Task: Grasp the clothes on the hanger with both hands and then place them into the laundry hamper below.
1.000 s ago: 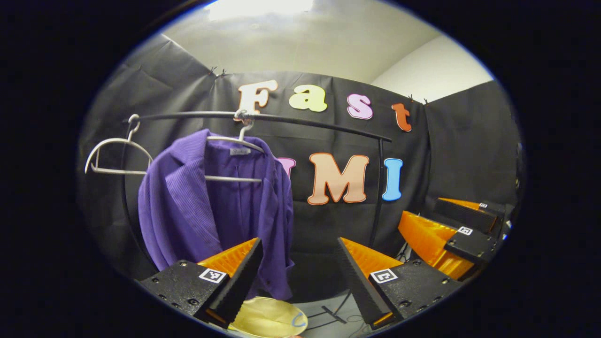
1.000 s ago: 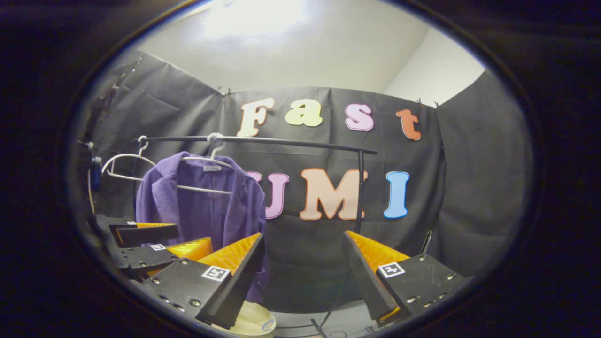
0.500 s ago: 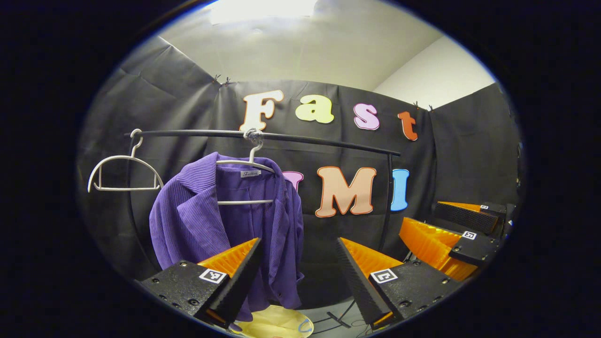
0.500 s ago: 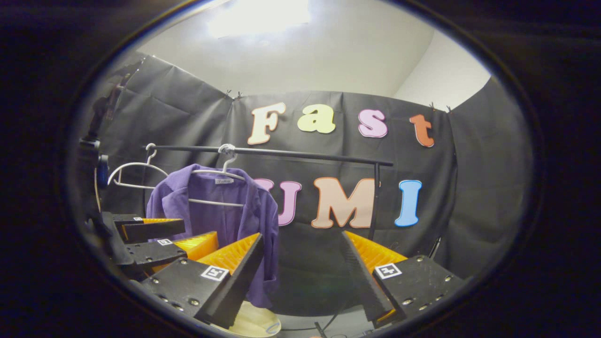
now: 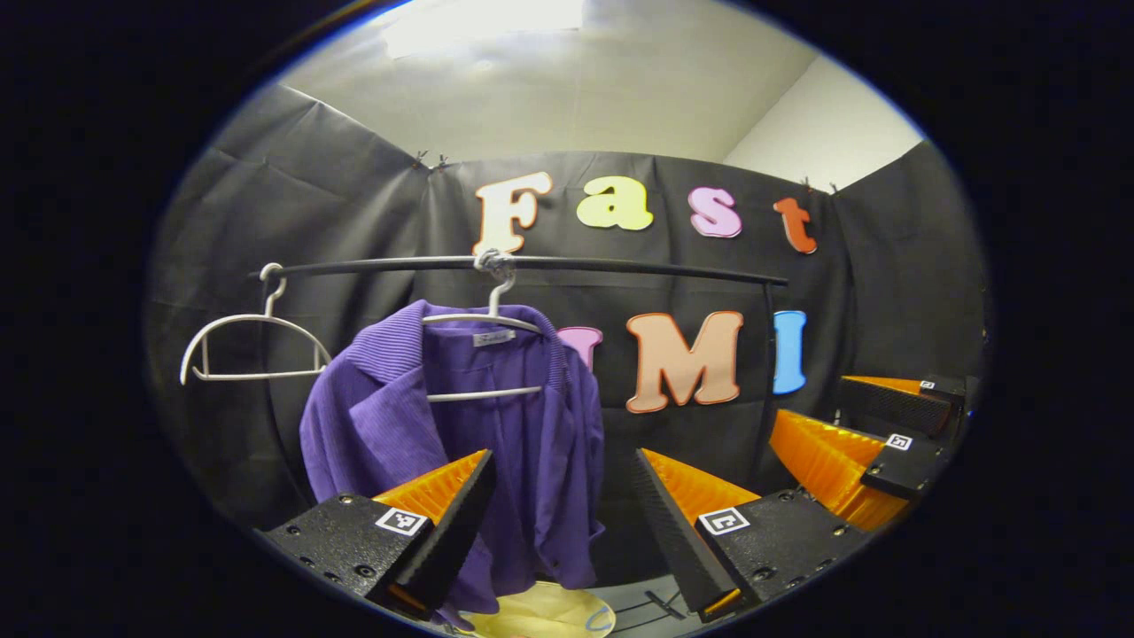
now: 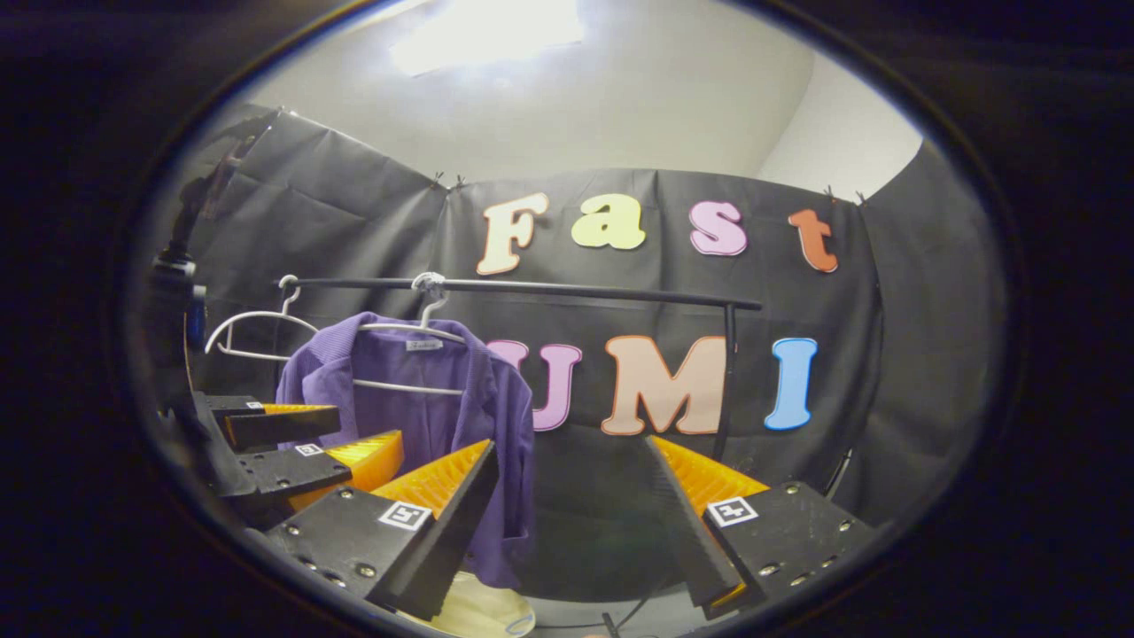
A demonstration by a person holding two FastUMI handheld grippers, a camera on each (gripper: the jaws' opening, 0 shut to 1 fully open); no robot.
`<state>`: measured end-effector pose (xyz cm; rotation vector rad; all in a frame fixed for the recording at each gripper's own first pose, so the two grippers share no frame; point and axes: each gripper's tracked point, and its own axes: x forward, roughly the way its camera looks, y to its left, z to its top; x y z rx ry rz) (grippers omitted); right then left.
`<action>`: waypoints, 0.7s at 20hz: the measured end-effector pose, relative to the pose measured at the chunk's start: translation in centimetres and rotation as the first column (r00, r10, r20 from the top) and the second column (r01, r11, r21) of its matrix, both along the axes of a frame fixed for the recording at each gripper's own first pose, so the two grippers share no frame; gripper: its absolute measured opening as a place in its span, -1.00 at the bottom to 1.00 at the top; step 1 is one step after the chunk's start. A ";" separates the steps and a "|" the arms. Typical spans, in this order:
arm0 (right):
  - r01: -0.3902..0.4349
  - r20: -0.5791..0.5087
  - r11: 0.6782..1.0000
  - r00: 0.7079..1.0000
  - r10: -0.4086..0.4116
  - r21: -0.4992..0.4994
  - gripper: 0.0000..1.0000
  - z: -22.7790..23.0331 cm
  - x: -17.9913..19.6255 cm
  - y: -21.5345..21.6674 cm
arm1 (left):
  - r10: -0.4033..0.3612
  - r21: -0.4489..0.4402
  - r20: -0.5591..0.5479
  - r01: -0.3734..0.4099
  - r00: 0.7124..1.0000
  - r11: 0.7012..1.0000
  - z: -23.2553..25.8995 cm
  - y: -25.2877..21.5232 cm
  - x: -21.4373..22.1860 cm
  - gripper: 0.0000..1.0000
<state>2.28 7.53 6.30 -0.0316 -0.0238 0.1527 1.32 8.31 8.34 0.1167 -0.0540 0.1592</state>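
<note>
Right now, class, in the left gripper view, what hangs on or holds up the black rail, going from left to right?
Bare white plastic hanger → purple ribbed jacket on its own white hanger → the black rail's upright post.

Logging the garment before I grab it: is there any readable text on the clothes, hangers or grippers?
Collar tag of the purple jacket: printed, but too small and blurred to read.
Square markers on the left gripper and right gripper: coded patterns, no words.
Bare hanger: no text.
</note>
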 end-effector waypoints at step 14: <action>-0.253 -0.023 0.967 0.967 0.254 0.026 0.95 -2.8 5.2 1.4 | 0.475 0.034 0.017 -0.476 0.880 0.879 -3.3 10.0 2.9 0.91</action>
